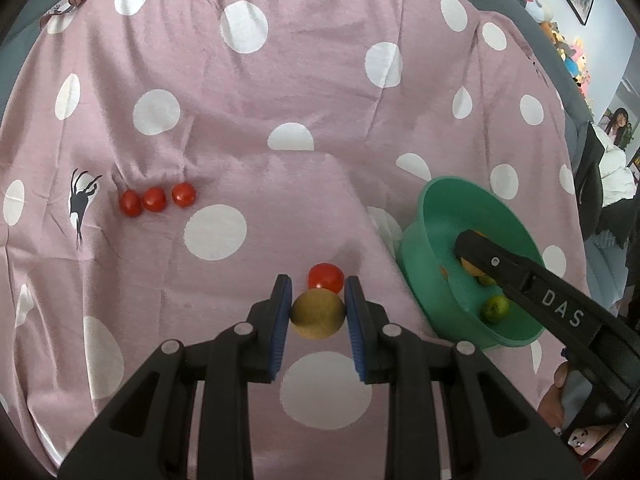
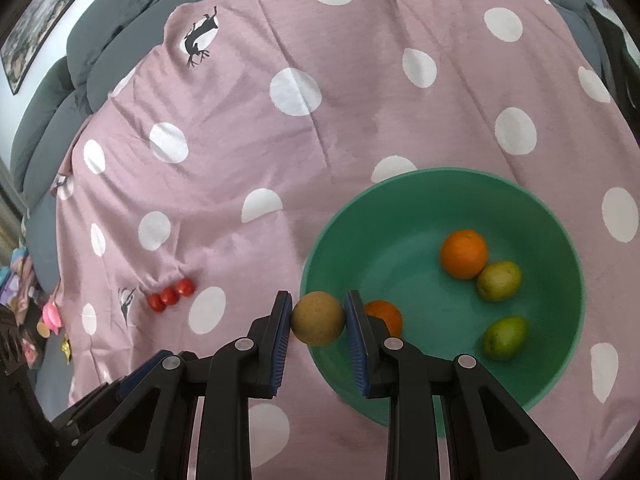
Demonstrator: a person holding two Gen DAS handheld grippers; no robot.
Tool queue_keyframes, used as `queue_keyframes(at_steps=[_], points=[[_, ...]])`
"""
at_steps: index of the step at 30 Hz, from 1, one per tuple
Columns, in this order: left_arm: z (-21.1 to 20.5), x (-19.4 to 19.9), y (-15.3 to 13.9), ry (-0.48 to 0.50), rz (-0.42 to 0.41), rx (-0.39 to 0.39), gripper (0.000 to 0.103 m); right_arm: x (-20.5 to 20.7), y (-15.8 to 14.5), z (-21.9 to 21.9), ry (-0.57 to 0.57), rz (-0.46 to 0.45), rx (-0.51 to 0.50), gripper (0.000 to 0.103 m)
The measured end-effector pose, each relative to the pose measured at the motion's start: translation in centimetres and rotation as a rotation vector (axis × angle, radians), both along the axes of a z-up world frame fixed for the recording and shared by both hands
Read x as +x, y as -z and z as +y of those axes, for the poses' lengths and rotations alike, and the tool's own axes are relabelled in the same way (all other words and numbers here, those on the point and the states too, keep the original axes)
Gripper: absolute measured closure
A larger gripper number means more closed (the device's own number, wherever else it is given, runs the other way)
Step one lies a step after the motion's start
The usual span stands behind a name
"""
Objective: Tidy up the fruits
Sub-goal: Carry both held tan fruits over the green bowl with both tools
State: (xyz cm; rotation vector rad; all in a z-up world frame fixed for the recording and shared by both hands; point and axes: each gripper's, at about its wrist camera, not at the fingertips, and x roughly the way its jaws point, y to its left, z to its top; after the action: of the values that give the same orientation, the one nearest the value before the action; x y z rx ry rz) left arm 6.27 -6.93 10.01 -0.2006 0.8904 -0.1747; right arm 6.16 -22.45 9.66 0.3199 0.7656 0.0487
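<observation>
My left gripper point(image 1: 318, 314) is shut on a round brown fruit point(image 1: 317, 314) just above the pink dotted cloth point(image 1: 240, 120). A red tomato point(image 1: 326, 276) lies right beyond it. Three small red tomatoes point(image 1: 156, 199) sit in a row to the left and also show in the right wrist view point(image 2: 170, 295). My right gripper point(image 2: 318, 318) is shut on another round brown fruit point(image 2: 317, 318) over the near left rim of the green bowl point(image 2: 560, 240). The bowl holds two oranges point(image 2: 464, 253) point(image 2: 384, 316) and two green fruits point(image 2: 499, 280) point(image 2: 505, 337).
The cloth covers a grey sofa point(image 2: 120, 32). In the left wrist view the green bowl point(image 1: 432, 208) stands to the right with the right gripper's black arm point(image 1: 532, 284) reaching over it. Toys and pictures line the room's edges.
</observation>
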Motion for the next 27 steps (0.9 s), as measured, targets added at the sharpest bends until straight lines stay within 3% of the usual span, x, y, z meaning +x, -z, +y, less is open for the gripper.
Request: queue_keyframes(at_steps=[15, 27], points=[[-2.0, 0.3, -1.0, 0.041, -0.027, 0.009, 0.076, -0.4, -0.3, -1.5, 0.055, -0.014, -0.012, 0.074], [-6.8, 2.0, -2.3, 0.165, -0.057, 0.057, 0.076, -1.2, -0.2, -5.3, 0.197, -0.013, -0.004, 0.074]])
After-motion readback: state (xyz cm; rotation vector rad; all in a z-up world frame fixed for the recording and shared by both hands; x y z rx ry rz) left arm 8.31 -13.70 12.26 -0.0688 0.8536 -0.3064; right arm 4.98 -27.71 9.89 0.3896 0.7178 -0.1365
